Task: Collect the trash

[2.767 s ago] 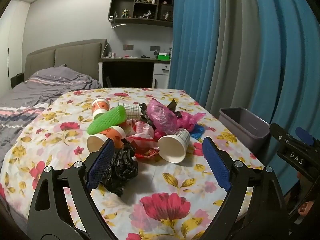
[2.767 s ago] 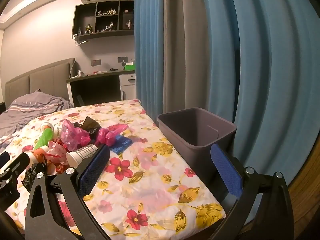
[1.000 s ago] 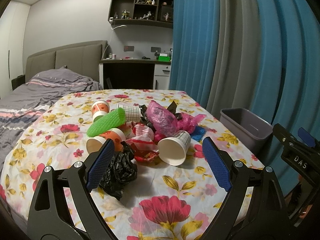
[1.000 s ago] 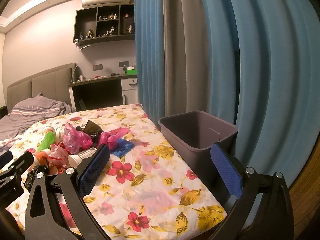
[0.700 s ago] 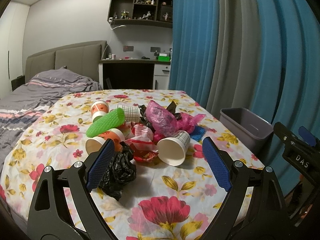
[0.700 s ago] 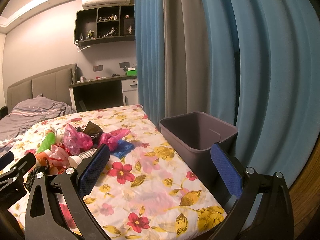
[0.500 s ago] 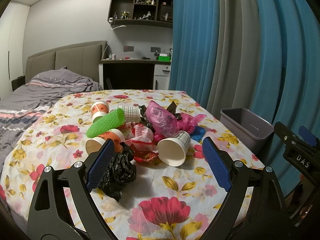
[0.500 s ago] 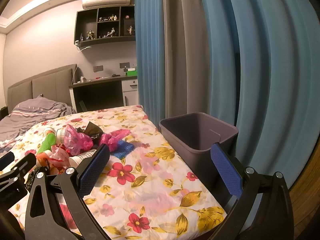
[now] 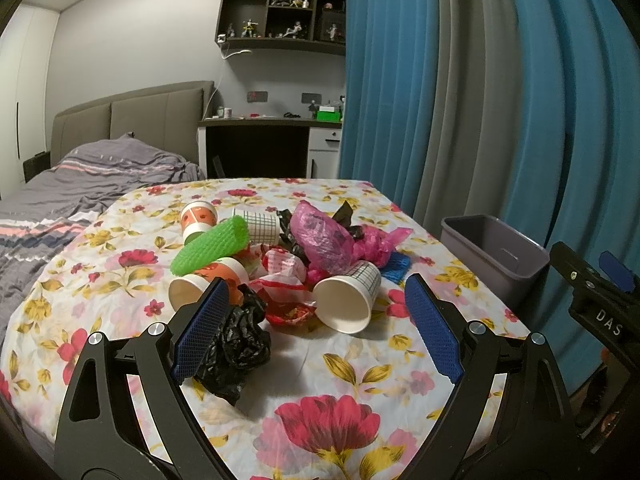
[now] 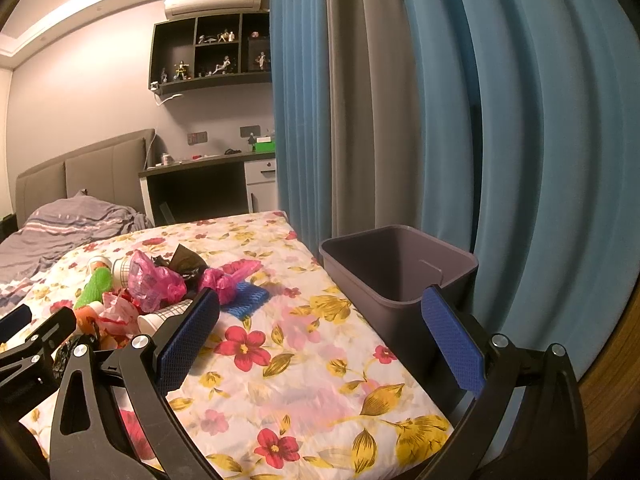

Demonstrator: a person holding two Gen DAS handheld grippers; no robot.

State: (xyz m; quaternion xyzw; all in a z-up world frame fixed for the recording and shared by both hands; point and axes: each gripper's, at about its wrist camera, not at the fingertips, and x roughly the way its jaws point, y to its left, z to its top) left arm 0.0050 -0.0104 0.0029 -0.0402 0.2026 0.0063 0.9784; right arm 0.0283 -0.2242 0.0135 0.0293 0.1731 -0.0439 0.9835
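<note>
**Both grippers open above a floral tabletop, trash piled at centre**

The left gripper (image 9: 316, 328) hangs over the near edge of the tabletop (image 9: 328, 364), its blue-padded fingers (image 9: 202, 326) spread wide and holding nothing. Between and just beyond them, in the middle of the left wrist frame, lies the trash pile. A crumpled black bag (image 9: 240, 344) sits nearest, partly hidden behind the left pad. Just past it a checked paper cup (image 9: 348, 294) lies on its side, mouth toward the camera, touching a red-and-white wrapper (image 9: 286, 280). Further back are a green foam net sleeve (image 9: 210, 244) resting over an orange-printed cup (image 9: 202, 278), a second orange cup (image 9: 198, 218), another checked cup (image 9: 258, 224), a pink plastic bag (image 9: 324, 240) and a blue mesh piece (image 9: 396, 266).

The grey bin (image 10: 400, 268) stands off the tabletop's right edge, against the blue curtain (image 10: 540, 140), its visible interior bare. In the right wrist frame the right gripper (image 10: 320, 336) has its fingers equally wide apart and empty, the right pad overlapping the bin's near corner. The pile lies at that frame's left, well apart from the bin, with open floral cloth between.

A bed (image 9: 80, 184), a desk (image 9: 264, 144) and a wall shelf (image 9: 280, 20) fill the background.
</note>
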